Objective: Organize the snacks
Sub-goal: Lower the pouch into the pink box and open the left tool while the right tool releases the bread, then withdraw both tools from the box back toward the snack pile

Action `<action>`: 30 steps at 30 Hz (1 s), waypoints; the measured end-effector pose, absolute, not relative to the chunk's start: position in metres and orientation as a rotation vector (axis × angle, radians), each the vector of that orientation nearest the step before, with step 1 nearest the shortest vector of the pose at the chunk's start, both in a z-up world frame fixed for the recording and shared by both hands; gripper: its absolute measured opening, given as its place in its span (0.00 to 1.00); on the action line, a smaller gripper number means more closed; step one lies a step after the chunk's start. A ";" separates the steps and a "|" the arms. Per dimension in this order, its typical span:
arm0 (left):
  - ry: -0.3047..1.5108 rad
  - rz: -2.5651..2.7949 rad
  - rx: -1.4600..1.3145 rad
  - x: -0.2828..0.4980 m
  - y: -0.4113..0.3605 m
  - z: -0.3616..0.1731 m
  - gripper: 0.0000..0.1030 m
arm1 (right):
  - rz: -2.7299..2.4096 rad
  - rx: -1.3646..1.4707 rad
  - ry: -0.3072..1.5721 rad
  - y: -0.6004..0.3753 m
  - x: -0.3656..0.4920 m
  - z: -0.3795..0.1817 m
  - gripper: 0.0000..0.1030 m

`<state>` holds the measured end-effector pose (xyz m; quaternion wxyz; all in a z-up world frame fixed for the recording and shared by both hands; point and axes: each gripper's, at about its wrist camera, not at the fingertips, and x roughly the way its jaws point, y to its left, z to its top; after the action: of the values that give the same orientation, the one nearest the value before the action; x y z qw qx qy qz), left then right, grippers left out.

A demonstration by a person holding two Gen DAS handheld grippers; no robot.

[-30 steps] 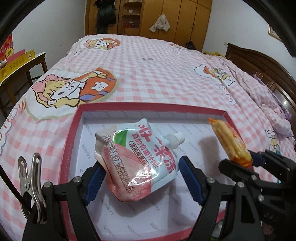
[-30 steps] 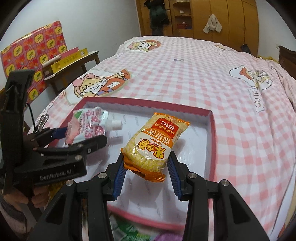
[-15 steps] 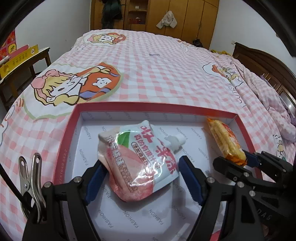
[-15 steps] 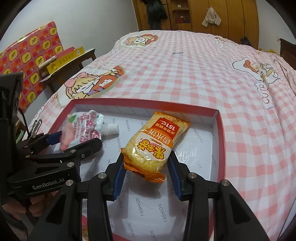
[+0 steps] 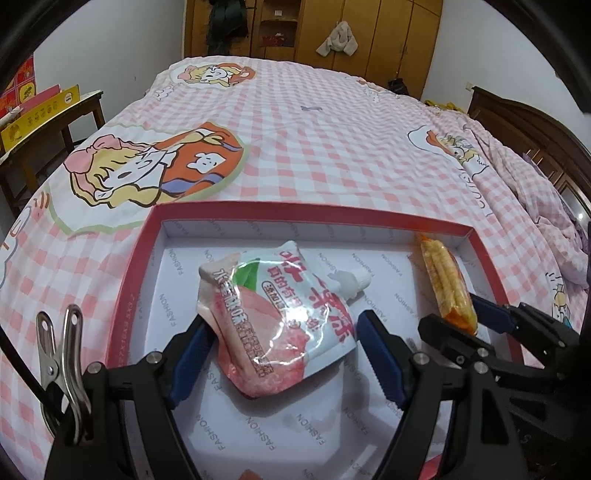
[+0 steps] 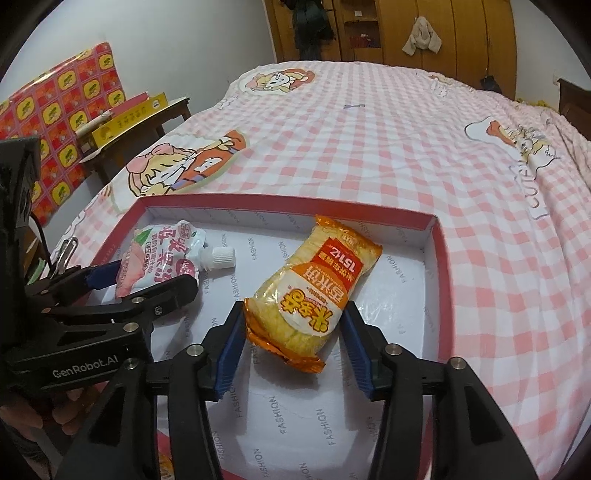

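A shallow red-rimmed box [image 5: 135, 291] with a white floor lies on the pink checked bedspread. My left gripper [image 5: 282, 321] is shut on a peach drink pouch [image 5: 273, 317] with a white cap, held tilted over the box's left half. In the right wrist view the pouch [image 6: 159, 258] sits in the left gripper [image 6: 155, 275]. My right gripper [image 6: 294, 306] has its jaws opening around an orange snack bag [image 6: 314, 288]. The bag lies on the box floor [image 6: 280, 413] between the blue pads, and a gap shows at the right pad. The left wrist view shows that bag [image 5: 445, 284] edge-on.
The bed [image 5: 332, 140] stretches far beyond the box. A wooden side table [image 6: 140, 122] with yellow cartons stands to the left, wardrobes [image 5: 332, 29] at the back, a dark headboard [image 5: 535, 136] on the right. A person's hand [image 6: 44, 417] grips the left tool. A metal clip [image 5: 62, 354] hangs there.
The right jaws have spread and let go of the orange bag, which now rests on the box floor. The left gripper still holds the pouch, hardly moved.
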<state>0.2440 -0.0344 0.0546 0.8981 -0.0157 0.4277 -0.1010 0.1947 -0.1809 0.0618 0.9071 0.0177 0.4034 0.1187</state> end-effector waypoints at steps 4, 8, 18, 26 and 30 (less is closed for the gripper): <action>0.880 -0.200 -0.041 0.238 -0.033 0.058 0.83 | 0.237 0.024 0.804 -0.182 0.189 0.070 0.64; 0.859 -0.204 -0.049 0.228 -0.029 0.069 0.83 | 0.248 0.031 0.788 -0.183 0.181 0.080 0.65; 0.822 -0.212 -0.033 0.188 -0.021 0.098 0.83 | 0.289 0.036 0.760 -0.172 0.143 0.100 0.65; 0.813 -0.211 -0.029 0.151 -0.010 0.114 0.83 | 0.301 0.062 0.743 -0.168 0.107 0.112 0.65; 0.813 -0.202 -0.015 0.132 -0.006 0.117 0.83 | 0.305 0.072 0.743 -0.168 0.091 0.113 0.65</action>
<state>0.1318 -0.0061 0.1174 0.9135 -0.0074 0.3948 -0.0983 0.0912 -0.1676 0.1129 0.9199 0.0352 0.3615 0.1482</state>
